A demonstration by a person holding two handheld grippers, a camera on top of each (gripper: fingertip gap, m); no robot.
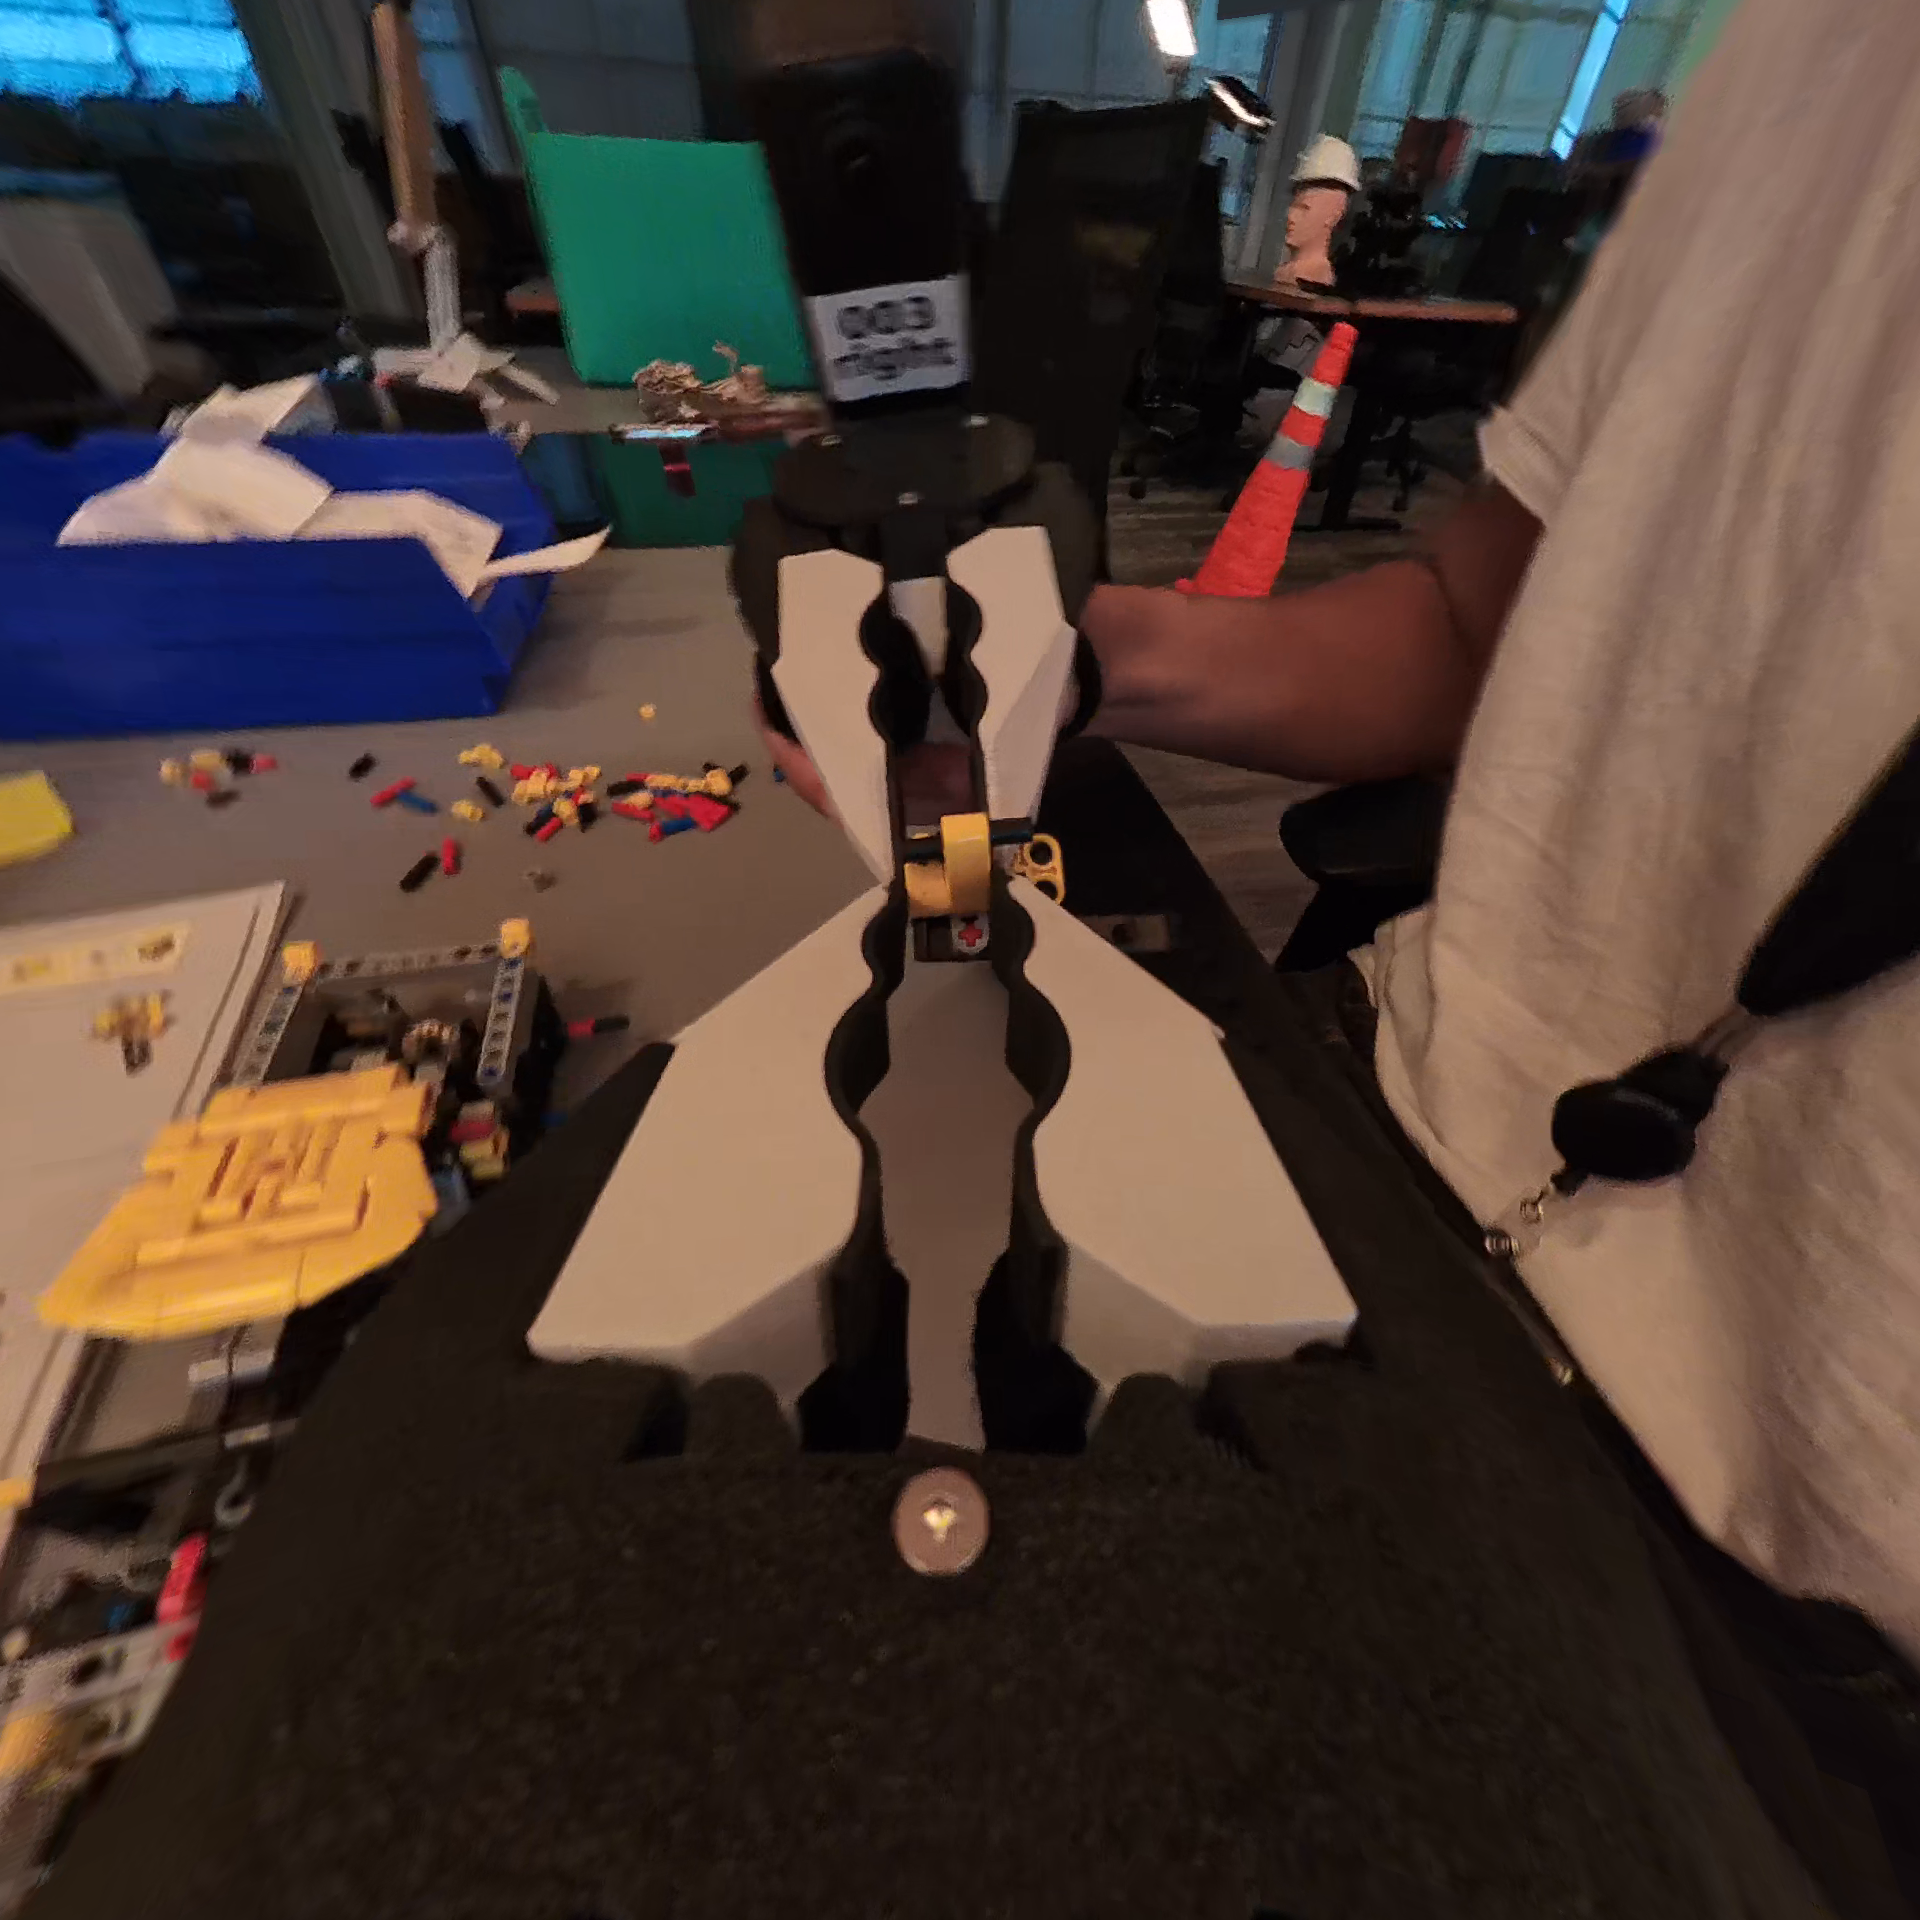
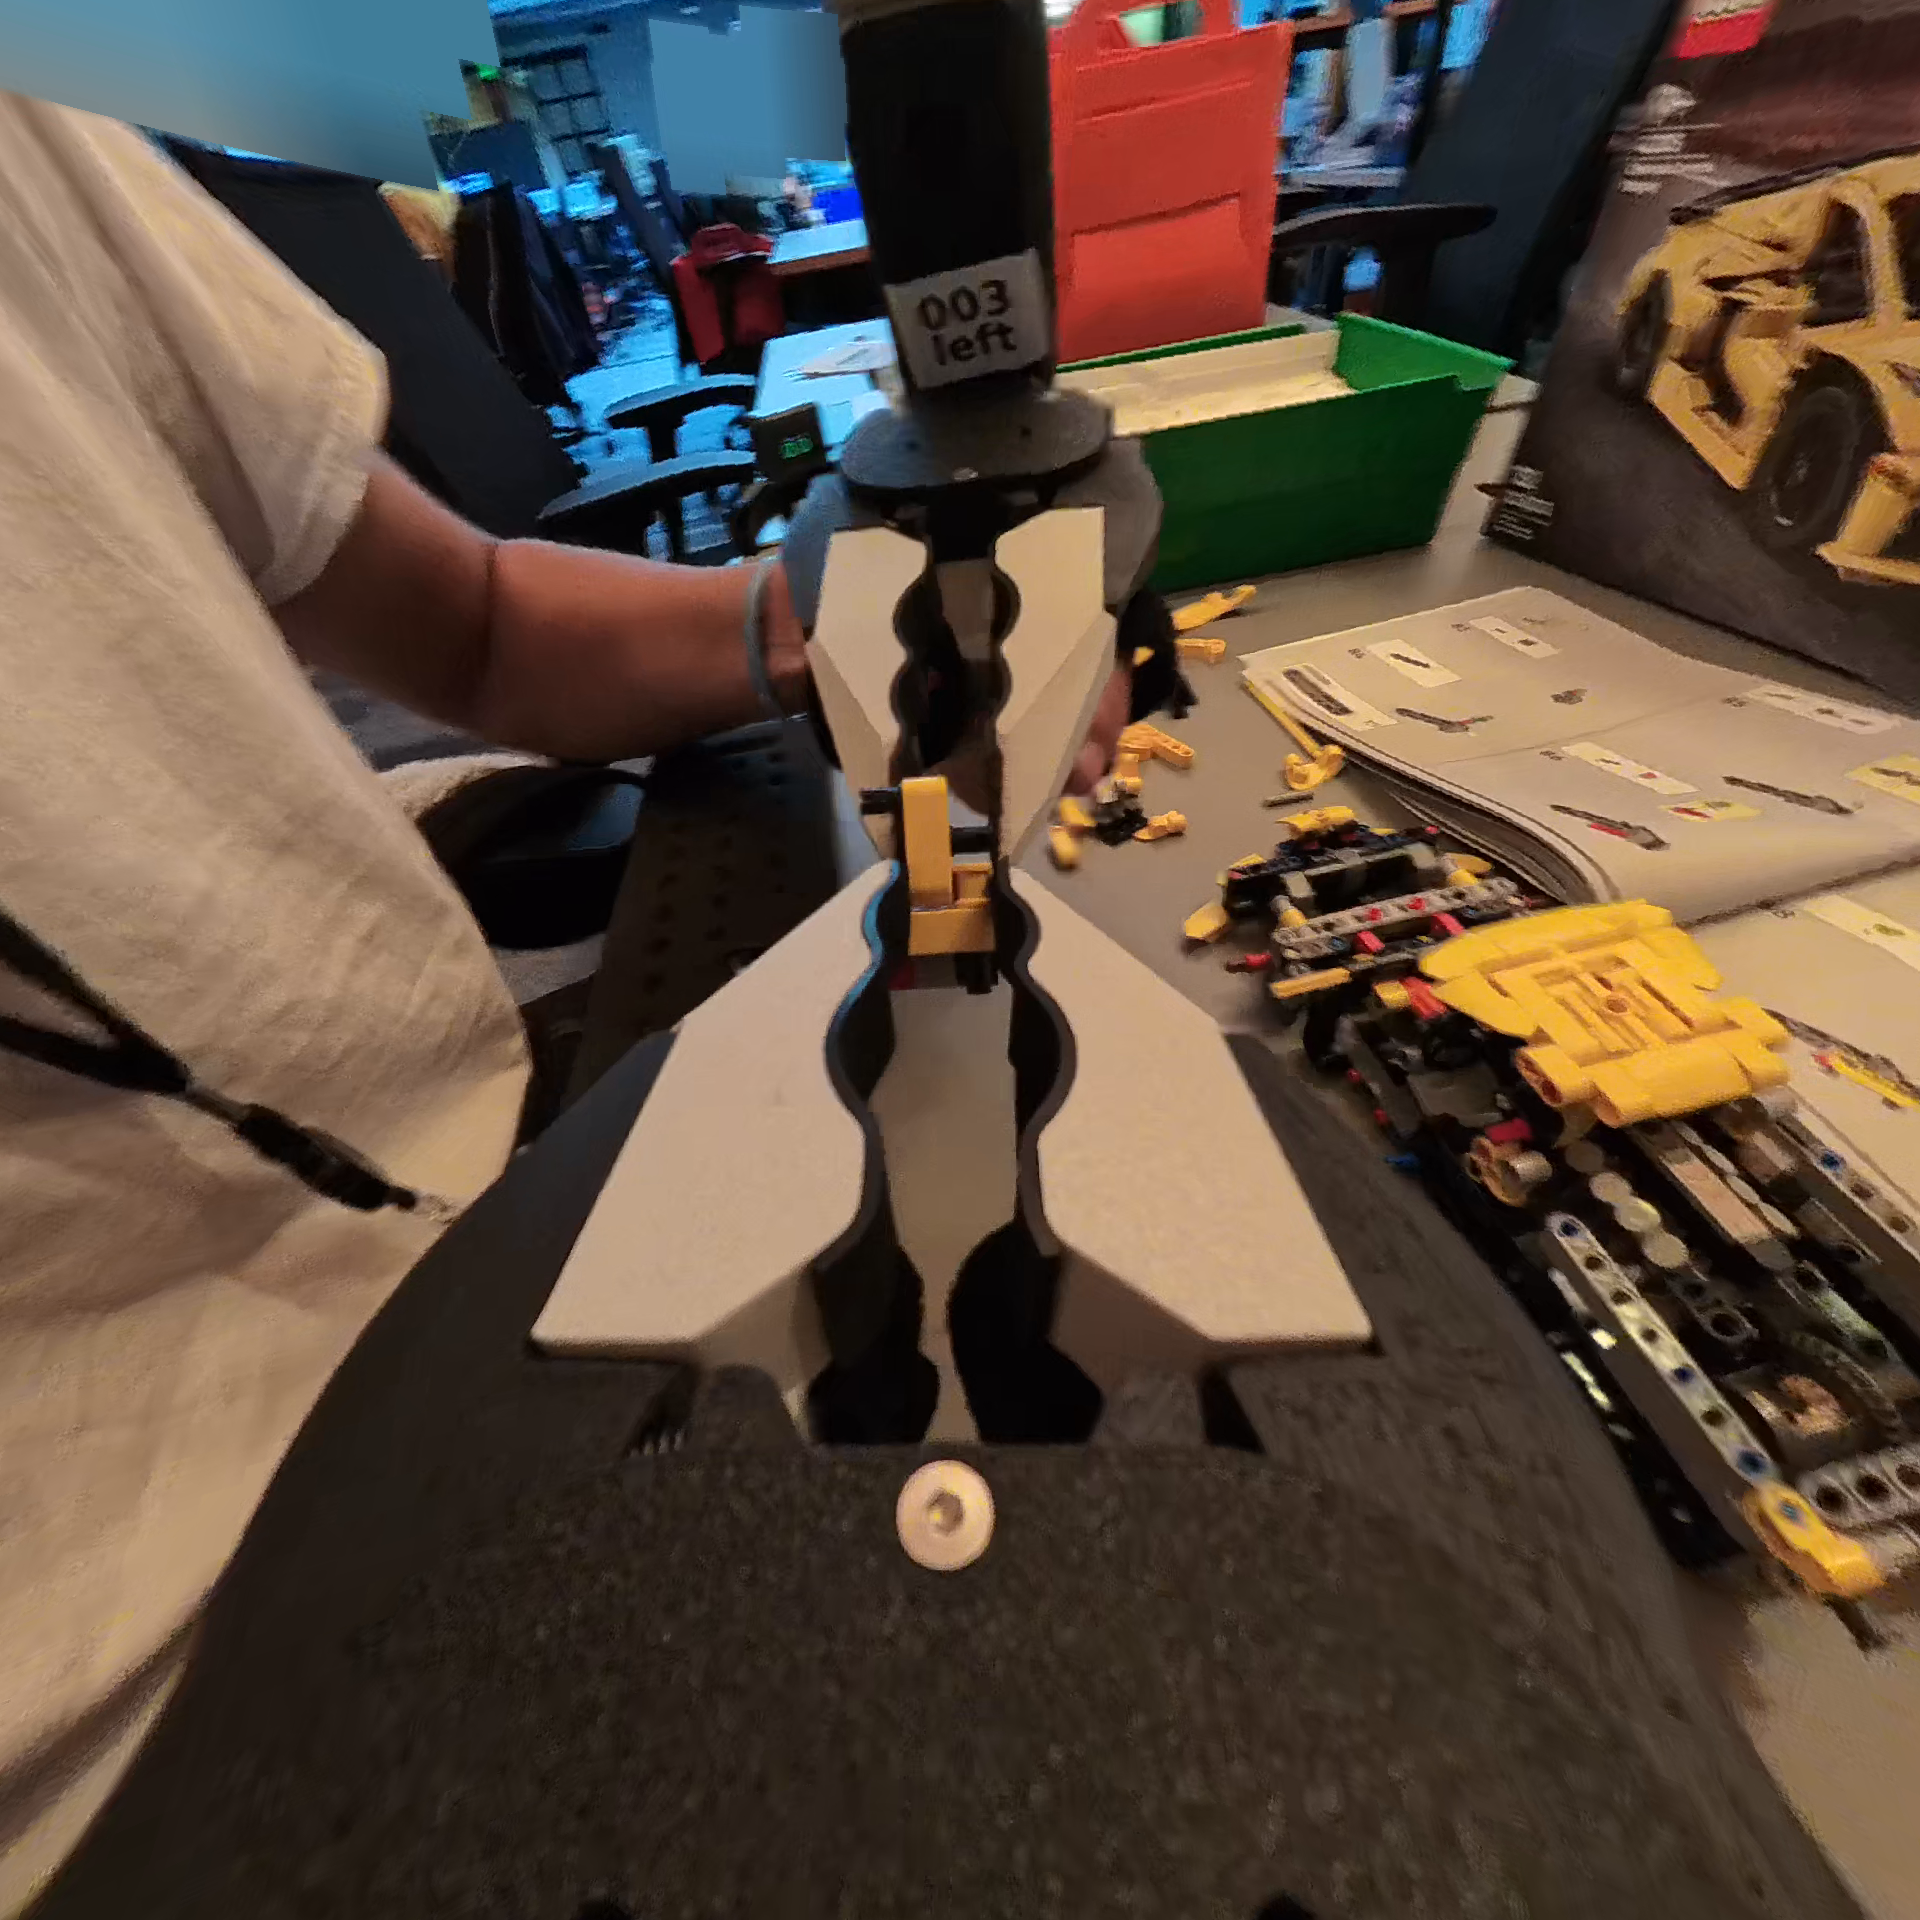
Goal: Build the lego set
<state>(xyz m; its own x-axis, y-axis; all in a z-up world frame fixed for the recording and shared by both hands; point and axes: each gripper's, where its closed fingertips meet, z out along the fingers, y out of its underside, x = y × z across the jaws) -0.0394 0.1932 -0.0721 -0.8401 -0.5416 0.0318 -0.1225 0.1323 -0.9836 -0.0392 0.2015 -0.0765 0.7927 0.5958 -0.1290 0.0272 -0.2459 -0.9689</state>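
My two grippers meet tip to tip above the table edge, in front of a person's torso. Between them is a small yellow and black lego sub-assembly [image 1: 945, 868], which also shows in the right wrist view [image 2: 940, 883]. My left gripper [image 1: 948, 925] is shut on its lower end, which has a dark piece with a red pin. My right gripper [image 2: 943, 914] is shut on its other end. Each gripper shows opposite the other: the right one [image 1: 940, 821], the left one [image 2: 940, 800]. The partly built yellow and black car [image 2: 1558, 1039] lies on the table, also seen in the left wrist view [image 1: 343, 1122].
Loose red, yellow and black pieces [image 1: 582, 795] lie scattered on the grey table; more yellow ones [image 2: 1132, 790] lie near the open instruction booklet [image 2: 1610, 748]. A blue bin [image 1: 260, 603], a green bin [image 2: 1309, 468] and the set's box [image 2: 1766, 364] stand behind. An orange cone [image 1: 1278, 478] is off the table.
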